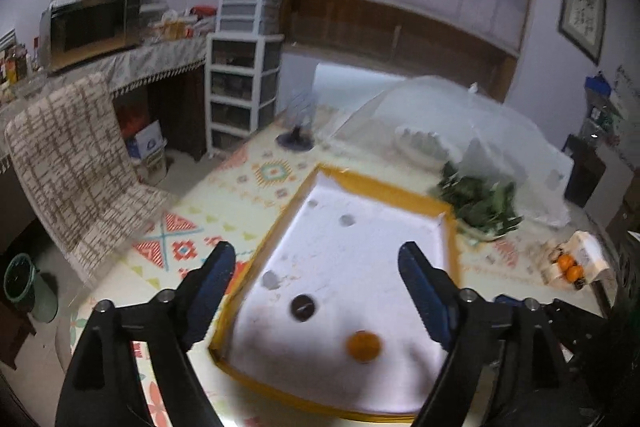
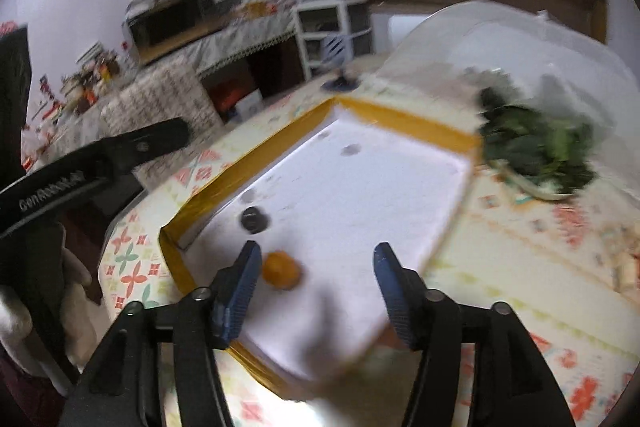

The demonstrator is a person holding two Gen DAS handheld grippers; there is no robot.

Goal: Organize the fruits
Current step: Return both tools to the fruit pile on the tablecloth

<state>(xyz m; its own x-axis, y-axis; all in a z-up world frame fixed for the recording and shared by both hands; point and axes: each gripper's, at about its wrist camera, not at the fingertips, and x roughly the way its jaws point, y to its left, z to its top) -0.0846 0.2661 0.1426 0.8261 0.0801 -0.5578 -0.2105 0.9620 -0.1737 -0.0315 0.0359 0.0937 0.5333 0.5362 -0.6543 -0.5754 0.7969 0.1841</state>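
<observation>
While both claws hang over the tray, this is how it all sits:

Left claw [image 1: 316,283]: wide open, nothing in it, hovering above the near half of the tray.
Right claw [image 2: 316,279]: also spread open and empty; the orange sits just inside its left finger [image 2: 240,291], can't tell if it's touching.
Tray [image 1: 384,189]: shallow rectangular thing, white inside with a yellow-brown rim, lying on the table with the patterned cloth [image 1: 224,203].
Orange [image 1: 363,346]: inside the tray, close to its near edge. Same one from the right wrist view [image 2: 281,270], pretty blurry.
Dark fruit [image 1: 303,307]: small, round, almost black, in the tray just beside the orange, toward the tray's left rim. Apart from it, not touching. Can't tell what kind it is.
Grey spots [image 1: 347,220]: a few on the tray floor, too smeared to make out.
Greens [image 1: 480,203]: leafy bunch in a dish just past the tray's far right corner.
Mesh food cover [image 1: 448,115]: see-through dome behind the greens, far side of the table.
Box [image 1: 576,263]: at the table's right edge, well away from the tray, with two more oranges [image 1: 570,266] in it.
</observation>
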